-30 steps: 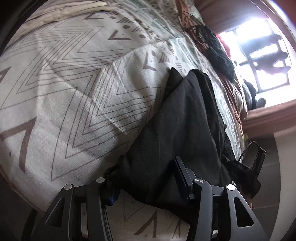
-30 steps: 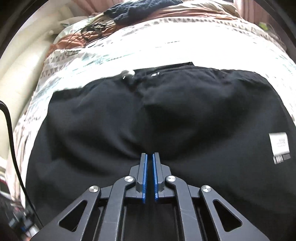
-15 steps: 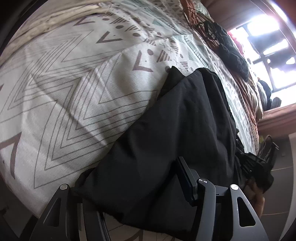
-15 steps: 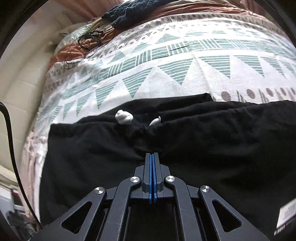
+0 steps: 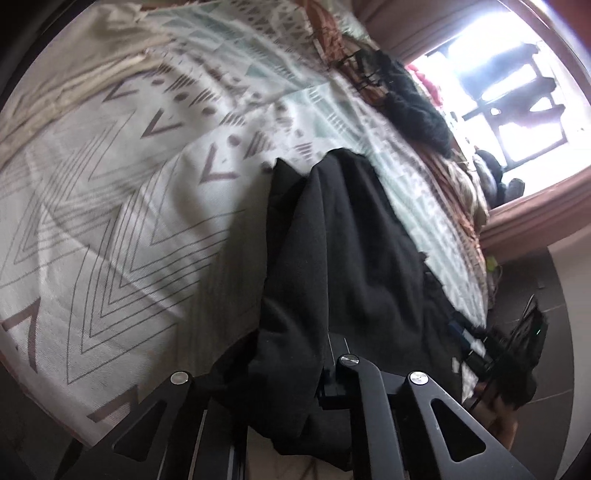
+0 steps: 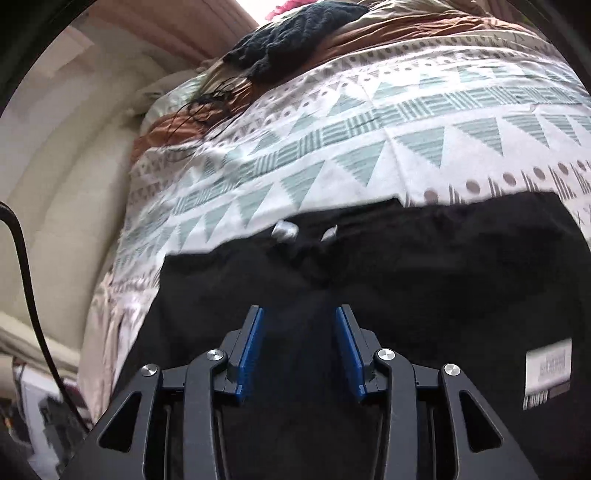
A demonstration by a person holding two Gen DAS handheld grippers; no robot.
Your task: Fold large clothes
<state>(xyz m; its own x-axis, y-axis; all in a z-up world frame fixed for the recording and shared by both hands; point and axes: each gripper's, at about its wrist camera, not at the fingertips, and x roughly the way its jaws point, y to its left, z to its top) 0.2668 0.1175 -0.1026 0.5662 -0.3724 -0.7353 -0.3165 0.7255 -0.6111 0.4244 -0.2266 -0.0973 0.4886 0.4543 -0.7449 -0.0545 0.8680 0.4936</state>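
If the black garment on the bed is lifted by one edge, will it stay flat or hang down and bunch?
The black garment will probably hang limp: it already drapes in soft folds where the left gripper is closing on it. It likely slides little, since the patterned bedcover looks matte woven. Its white drawstring ends may dangle.

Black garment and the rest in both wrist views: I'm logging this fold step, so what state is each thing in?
Black garment: spread on the bed, near edge bunched up.
Left gripper: closing on a bunched fold of the garment.
Right gripper: opening, blue pads apart over the garment.
White label: exposed, facing up.
Patterned bedspread: laid flat, lightly creased.
Dark knit item: crumpled at the far end.
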